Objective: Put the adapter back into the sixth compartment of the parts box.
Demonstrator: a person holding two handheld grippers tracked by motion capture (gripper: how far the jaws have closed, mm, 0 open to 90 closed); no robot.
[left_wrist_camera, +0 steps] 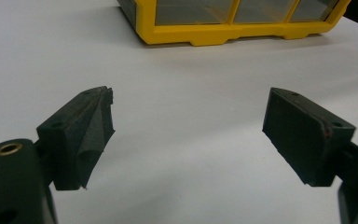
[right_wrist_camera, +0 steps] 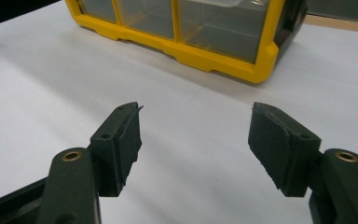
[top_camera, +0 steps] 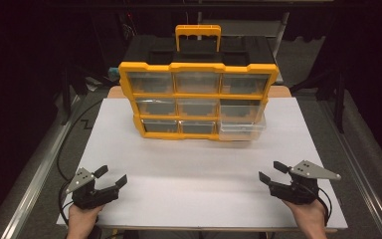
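A white table [top_camera: 199, 164] carries a yellow-framed organiser [top_camera: 199, 97] with a black body, an upright yellow handle [top_camera: 198, 36] on top and three rows of clear drawers in its front. The organiser stands at the far middle of the table. Its bottom-right drawer [top_camera: 242, 127] sticks out from the frame toward the person; the other drawers sit flush. The left gripper [top_camera: 113, 177] rests near the table's near edge, well in front of the organiser and off to its left, jaws spread apart with nothing between them. The right gripper [top_camera: 272, 171] sits in front of the organiser to its right, well apart from the pulled-out drawer, its jaws also spread and empty.
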